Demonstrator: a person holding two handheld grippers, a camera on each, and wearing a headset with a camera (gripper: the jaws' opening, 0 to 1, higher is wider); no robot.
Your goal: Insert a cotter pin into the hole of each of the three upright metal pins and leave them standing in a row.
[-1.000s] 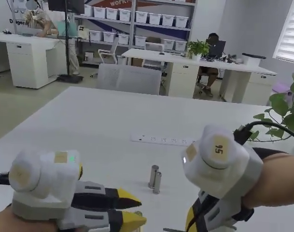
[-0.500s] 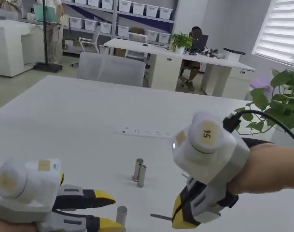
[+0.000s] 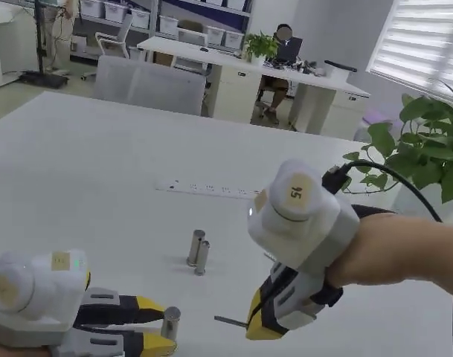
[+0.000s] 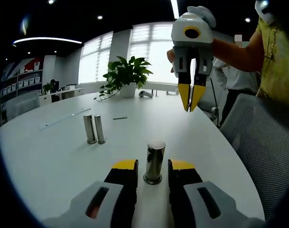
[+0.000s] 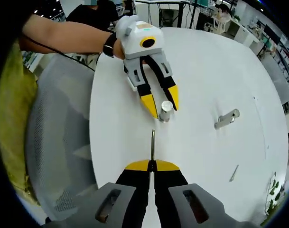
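Near the table's (image 3: 77,149) edge, the right gripper (image 5: 151,165) is pinching a cotter pin (image 5: 153,145), the open left gripper (image 4: 152,166) straddling a pin (image 4: 155,154) whose hole likely needs aligning.

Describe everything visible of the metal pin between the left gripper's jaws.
The metal pin is a short shiny steel-looking cylinder with a flat top and a slightly wider foot. It stands upright on the white table, between the yellow tips of the open left gripper, small gaps each side, apart from the other two pins.
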